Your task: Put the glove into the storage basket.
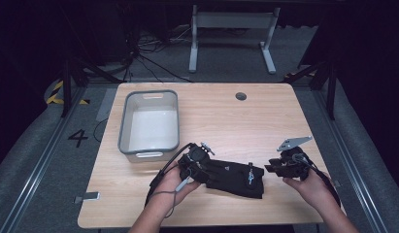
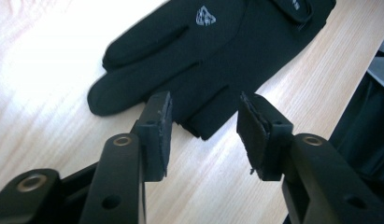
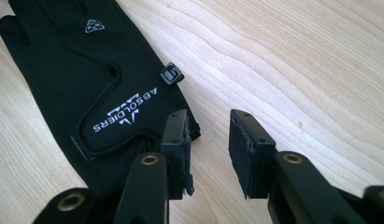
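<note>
At far left your bin [image 1: 149, 121] sits empty; nothing's packed yet. Your left gripper [image 2: 203, 135] gapes, holding nothing, at the glove's [image 1: 233, 175] fingertips; your right gripper [image 3: 208, 149] gapes empty just beside its cuff. Its view alone reads the glove's lettering.

Black glove [image 2: 189, 56] flat on wooden table [image 2: 49, 93], left gripper [image 2: 204, 135] fingers apart — just short of glove fingertips.
</note>
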Demonstrator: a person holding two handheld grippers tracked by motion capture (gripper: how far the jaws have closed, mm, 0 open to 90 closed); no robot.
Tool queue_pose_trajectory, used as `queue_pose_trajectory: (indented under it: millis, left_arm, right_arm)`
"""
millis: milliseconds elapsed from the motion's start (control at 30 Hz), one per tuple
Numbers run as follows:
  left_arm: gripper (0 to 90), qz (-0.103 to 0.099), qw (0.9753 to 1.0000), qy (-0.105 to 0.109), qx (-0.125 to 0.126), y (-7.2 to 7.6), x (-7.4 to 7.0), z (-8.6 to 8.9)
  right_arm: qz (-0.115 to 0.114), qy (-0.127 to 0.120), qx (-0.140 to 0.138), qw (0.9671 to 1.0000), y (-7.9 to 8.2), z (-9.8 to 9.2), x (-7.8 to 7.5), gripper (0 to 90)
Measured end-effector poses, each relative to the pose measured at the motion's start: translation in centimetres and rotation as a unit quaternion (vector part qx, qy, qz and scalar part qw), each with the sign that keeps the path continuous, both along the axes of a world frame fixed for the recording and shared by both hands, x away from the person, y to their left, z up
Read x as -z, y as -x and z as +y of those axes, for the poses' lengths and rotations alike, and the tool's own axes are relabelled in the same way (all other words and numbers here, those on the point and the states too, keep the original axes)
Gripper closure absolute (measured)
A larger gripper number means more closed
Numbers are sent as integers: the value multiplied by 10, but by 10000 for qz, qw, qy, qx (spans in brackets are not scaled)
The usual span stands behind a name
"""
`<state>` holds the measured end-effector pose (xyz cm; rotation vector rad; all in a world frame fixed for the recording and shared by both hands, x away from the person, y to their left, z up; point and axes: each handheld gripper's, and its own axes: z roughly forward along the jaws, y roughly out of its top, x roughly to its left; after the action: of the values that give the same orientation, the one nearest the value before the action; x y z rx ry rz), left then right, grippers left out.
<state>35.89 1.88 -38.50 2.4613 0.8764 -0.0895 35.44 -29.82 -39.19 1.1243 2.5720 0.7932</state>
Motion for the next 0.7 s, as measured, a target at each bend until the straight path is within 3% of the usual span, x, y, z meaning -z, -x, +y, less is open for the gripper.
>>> queue_pose_trajectory:
  millis: [100, 300, 433, 533, 700]
  left_arm:
    - [526, -45, 10000, 33, 66, -2, -2, -4]
    - [500, -421, 9984, -48, 382, -2, -7, -14]
    - [494, -418, 9977, 30, 534, -6, -10, -20]
    - [515, -667, 9950, 156, 730, -7, -11, -25]
    - [476, -625, 9940, 173, 879, -14, -6, -36]
  right_arm:
    - [29, -14, 77, 10000, 1, -4, 1, 658]
    - [-2, -38, 182, 9998, 3, -13, 3, 637]
    - [-52, -99, 253, 9996, 6, -20, 3, 621]
    - [-4, -117, 317, 9994, 8, -25, 5, 609]
    - [51, -209, 382, 9990, 12, -33, 8, 593]
